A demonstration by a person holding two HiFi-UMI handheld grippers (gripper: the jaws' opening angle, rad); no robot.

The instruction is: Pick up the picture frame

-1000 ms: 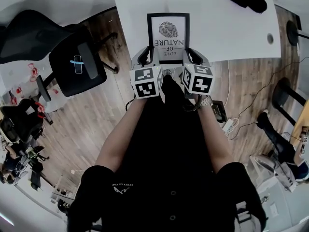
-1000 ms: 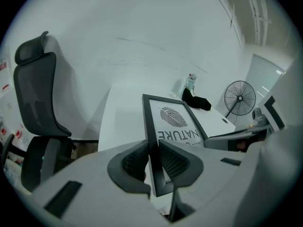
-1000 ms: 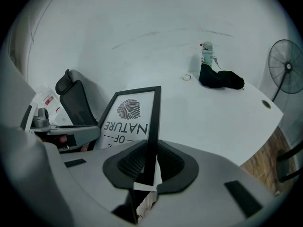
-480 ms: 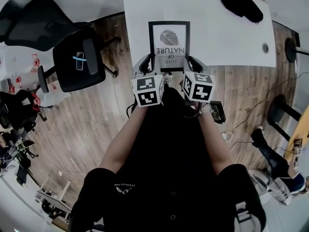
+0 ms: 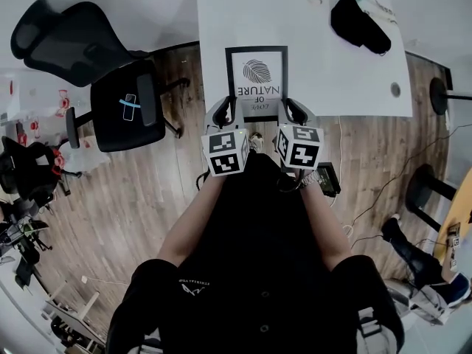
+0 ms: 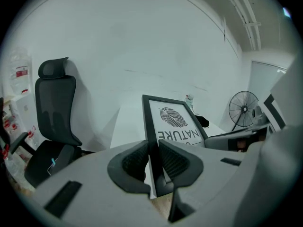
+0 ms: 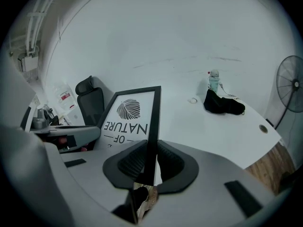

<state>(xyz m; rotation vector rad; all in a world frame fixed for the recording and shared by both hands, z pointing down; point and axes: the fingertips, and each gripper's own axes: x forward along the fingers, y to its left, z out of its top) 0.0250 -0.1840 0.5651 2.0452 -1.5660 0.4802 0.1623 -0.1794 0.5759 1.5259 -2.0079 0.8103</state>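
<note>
The left gripper [image 6: 152,161] is pinching the left side bar of the picture frame [image 5: 257,71] near its bottom corner. The right gripper [image 7: 149,163] is pinching the right side bar the same way. Both pairs of jaws are pressing on the thin black edge, and only that bar is sitting in the small gap between them. The frame is hanging over the near edge of the white table [image 5: 332,72], tipping up toward the person. From above it is hard to tell if its far end is touching the table or not.

Each gripper is holding only a thin strip close to a corner, so most of the frame is sticking out far past the pads. If one hand is squeezing too softly, that side could be slipping, and the frame could be twisting and falling onto the wooden floor [image 5: 147,198]. If the two hands are pulling apart or pushing together, a bar could be popping out of the pads.
</note>
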